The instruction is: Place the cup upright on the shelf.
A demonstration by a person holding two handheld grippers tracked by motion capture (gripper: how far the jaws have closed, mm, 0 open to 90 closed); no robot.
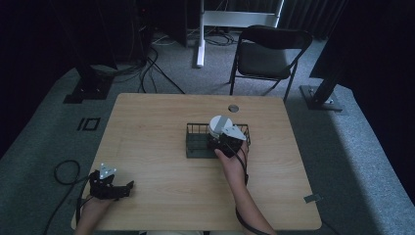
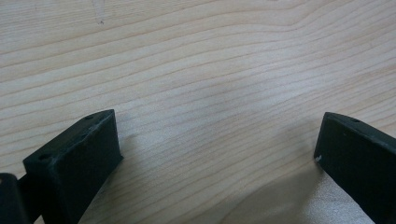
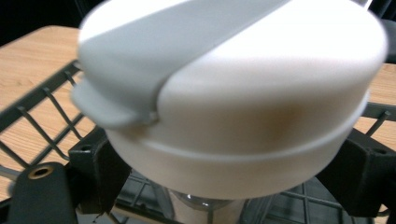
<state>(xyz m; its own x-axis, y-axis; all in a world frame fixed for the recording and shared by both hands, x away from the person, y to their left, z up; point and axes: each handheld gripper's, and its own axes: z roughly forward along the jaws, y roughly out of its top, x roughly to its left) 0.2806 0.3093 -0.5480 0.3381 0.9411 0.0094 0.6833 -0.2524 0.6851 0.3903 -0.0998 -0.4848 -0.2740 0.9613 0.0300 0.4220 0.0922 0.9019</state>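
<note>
Right hand-held gripper [image 1: 222, 142] clamped on white-lidded bottle [image 1: 219, 126], upright inside wire basket [image 1: 195, 145] at tabletop [image 1: 156, 122] centre. Left hand-held gripper [image 1: 122, 190] jaws spread wide, empty, resting near front-left tabletop edge.

I count one wooden table [image 1: 161, 147] across the middle of the frame. On it sits one dark wire basket [image 1: 195, 142], just right of center, and in that basket one white container with a grey-striped lid [image 1: 219, 124]. I see two grippers: one left gripper [image 1: 128, 187] at the lower left, one right gripper [image 1: 221, 142] at the basket. Two forearms enter from the bottom edge. At the upper right of center stands one black folding chair [image 1: 266, 54].
</note>
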